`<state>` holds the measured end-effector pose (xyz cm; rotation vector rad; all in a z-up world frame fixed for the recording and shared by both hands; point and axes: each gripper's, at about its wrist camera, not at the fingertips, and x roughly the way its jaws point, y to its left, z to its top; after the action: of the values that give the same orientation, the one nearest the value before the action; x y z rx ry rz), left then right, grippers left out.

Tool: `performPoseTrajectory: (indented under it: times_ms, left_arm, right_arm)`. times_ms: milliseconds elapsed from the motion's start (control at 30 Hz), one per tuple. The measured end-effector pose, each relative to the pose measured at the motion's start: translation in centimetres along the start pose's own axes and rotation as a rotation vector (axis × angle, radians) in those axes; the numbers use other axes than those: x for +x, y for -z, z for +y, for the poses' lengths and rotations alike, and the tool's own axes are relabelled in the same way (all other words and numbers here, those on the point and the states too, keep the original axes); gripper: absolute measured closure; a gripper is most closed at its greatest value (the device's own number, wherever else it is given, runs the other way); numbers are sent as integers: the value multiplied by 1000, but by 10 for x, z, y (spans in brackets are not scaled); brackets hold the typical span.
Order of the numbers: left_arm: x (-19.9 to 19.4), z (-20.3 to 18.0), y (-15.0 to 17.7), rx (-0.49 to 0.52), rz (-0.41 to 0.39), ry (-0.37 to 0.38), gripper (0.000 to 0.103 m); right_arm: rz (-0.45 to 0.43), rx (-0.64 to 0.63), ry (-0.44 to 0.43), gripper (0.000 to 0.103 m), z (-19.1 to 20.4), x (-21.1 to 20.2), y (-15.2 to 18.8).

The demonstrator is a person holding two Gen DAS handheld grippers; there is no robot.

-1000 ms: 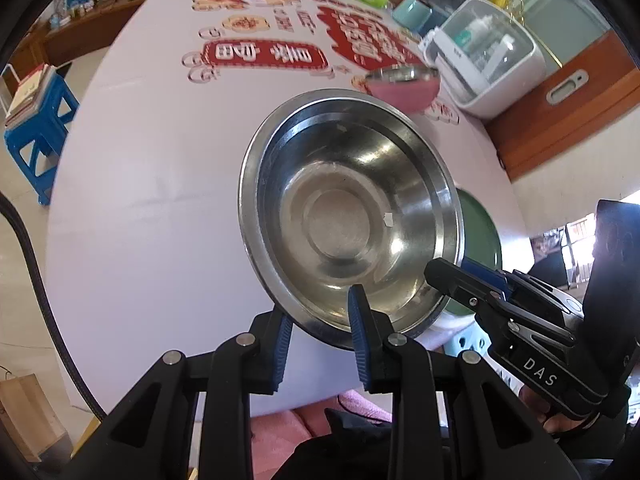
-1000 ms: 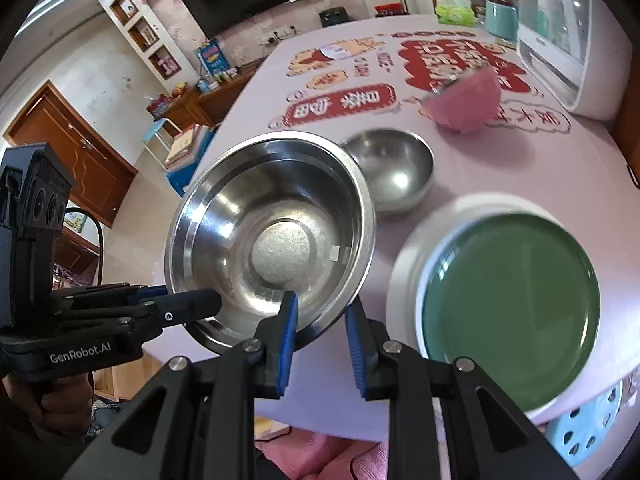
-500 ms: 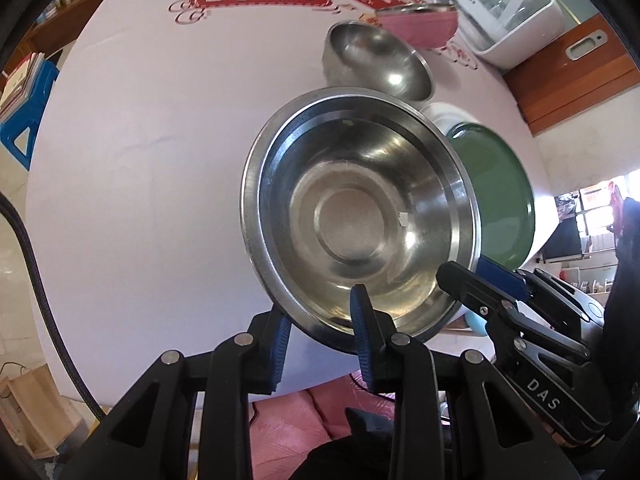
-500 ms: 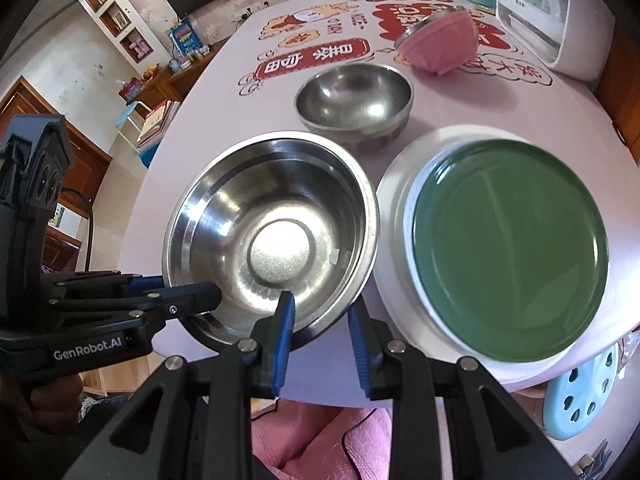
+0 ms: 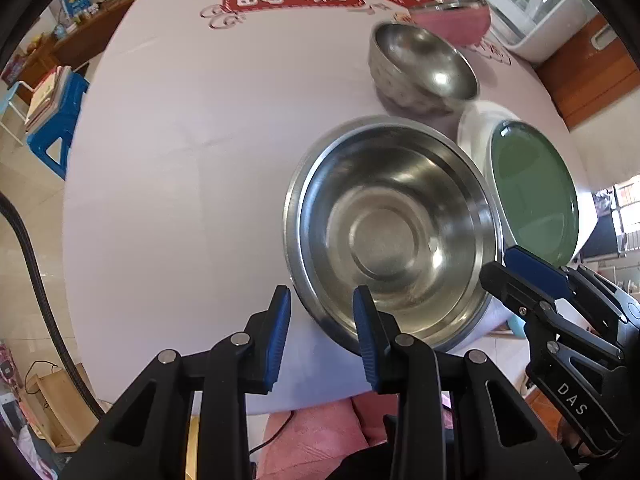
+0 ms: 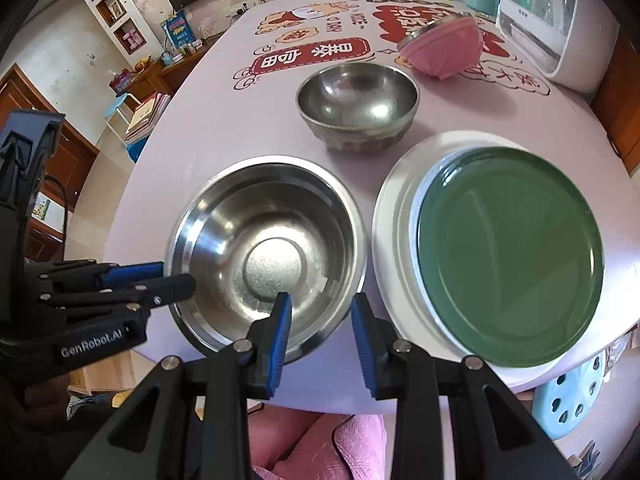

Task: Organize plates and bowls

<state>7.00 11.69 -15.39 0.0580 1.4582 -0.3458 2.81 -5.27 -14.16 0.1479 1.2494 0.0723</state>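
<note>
Since a second ago, I lowered the large steel bowl (image 6: 266,256) onto the table (image 5: 168,184); both grippers, left gripper (image 5: 320,336) and right gripper (image 6: 320,332), straddle its near rim, jaws spread. Withdrawing crookedly could drag it off the edge.

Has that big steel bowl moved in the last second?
Yes. The big steel bowl has come down onto the table beside the green plate; earlier it was held up, hiding the small steel bowl.

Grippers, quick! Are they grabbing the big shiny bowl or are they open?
Left gripper: open, one finger each side of the big steel bowl rim, not pinching.
Right gripper: open, also straddling the rim.
</note>
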Motion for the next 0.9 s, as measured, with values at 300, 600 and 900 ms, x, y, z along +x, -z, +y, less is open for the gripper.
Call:
performPoseTrajectory:
  times_ms: [300,600,900]
  left_arm:
    - [-33,2,-10,16,-124,-28,69]
    - [-73,-12,-27,42,-264,-45,54]
    - [-107,-49,-35,-7,-391,-74,38]
  right_arm:
    - [-51,-49,29,61,6,-14,-14]
    - [-162,-90,-7,58,1,-37,-39]
    - [-258,-196,-71,50,-26,-65,-59]
